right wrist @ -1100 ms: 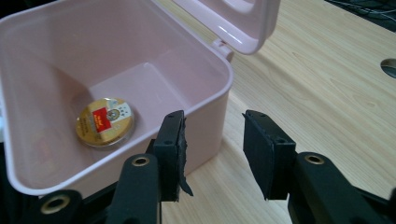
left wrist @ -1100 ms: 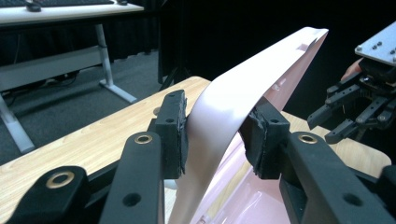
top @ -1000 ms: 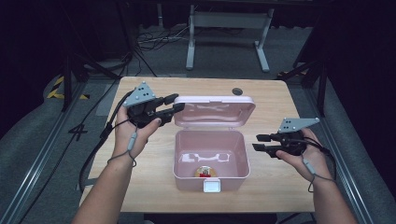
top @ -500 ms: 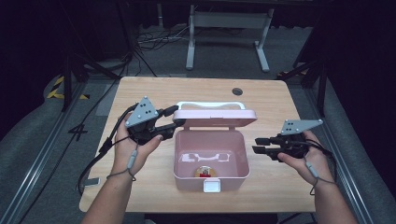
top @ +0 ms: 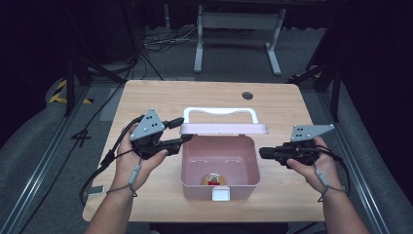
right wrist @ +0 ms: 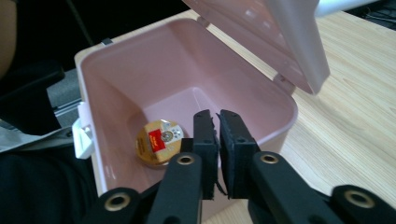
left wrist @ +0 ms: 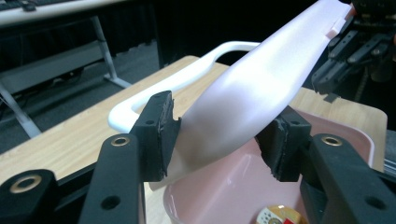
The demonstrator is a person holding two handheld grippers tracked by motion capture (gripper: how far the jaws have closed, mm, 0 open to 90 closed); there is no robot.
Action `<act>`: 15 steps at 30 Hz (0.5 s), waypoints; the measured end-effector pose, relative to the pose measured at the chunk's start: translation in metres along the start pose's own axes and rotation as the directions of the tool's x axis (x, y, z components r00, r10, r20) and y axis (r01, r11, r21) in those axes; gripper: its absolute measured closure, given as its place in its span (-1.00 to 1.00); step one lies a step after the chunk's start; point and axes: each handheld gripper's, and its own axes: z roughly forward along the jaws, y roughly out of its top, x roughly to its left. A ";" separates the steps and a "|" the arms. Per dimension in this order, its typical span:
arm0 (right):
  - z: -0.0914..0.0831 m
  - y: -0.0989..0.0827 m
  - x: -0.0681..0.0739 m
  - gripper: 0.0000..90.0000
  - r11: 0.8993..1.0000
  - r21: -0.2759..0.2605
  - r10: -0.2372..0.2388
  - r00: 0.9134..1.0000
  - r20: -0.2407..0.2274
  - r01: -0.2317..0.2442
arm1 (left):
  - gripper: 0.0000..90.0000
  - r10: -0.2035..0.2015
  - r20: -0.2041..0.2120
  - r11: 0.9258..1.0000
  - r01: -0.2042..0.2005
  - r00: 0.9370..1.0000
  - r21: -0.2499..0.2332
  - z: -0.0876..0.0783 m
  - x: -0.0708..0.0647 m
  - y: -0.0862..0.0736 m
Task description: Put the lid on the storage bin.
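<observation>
We are partway through shutting the pink box (top: 219, 163), which sits near the front middle of the table (top: 204, 95). Our left gripper (top: 178, 132) has its jaws set either side of the left end of the lid (top: 224, 128) — in the left gripper view the pads (left wrist: 161, 133) stand spread with the pale lid (left wrist: 252, 93) between them, one pad close against its edge and the other just beside it, so we judge it a loose hold for steering the lid, not a firm clamp. The lid stands roughly upright on its hinge along the far wall of the box, its white handle (top: 219, 113) beyond it.

Our right gripper (top: 263, 153) hovers just to the right of the box, apart from it; in its own view the jaws are pressed together with nothing between them. That same view shows the box interior (right wrist: 187, 93), with a small round container (right wrist: 159, 142) bearing a yellow and red label lying on the floor at the near side — so the loading looks done to us.

What is left, as we judge it: bring the lid forward and down until it seats on the rim, then press the white latch (top: 220, 195) on the near wall to close it. The right gripper is well placed to steady the box or press the lid home.
</observation>
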 end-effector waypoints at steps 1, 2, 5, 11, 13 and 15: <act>0.000 0.000 0.000 0.97 1.000 -0.005 -0.001 1.000 -0.003 0.001 | 0.10 -0.005 0.001 1.000 0.005 1.000 0.007 0.000 0.000 -0.001; 0.000 0.001 0.000 0.98 1.000 -0.010 0.000 1.000 -0.007 0.000 | 0.10 -0.007 0.002 1.000 0.007 1.000 0.011 -0.001 0.000 -0.001; 0.000 0.001 0.000 1.00 1.000 -0.023 0.003 1.000 -0.017 -0.003 | 0.10 -0.019 0.011 1.000 0.019 1.000 0.025 -0.002 0.000 -0.003; -0.001 0.005 0.003 1.00 0.998 -0.062 -0.006 1.000 -0.031 0.004 | 0.05 -0.014 0.032 0.998 0.012 0.999 0.063 -0.003 -0.002 -0.005; -0.001 0.006 0.003 1.00 0.997 -0.071 -0.007 0.999 -0.036 0.004 | 0.01 -0.016 0.038 0.997 0.013 0.999 0.078 -0.003 -0.003 -0.006; -0.001 0.006 0.003 1.00 0.997 -0.082 -0.007 0.999 -0.041 0.003 | -0.01 -0.017 0.042 0.996 0.013 0.999 0.091 -0.002 -0.004 -0.007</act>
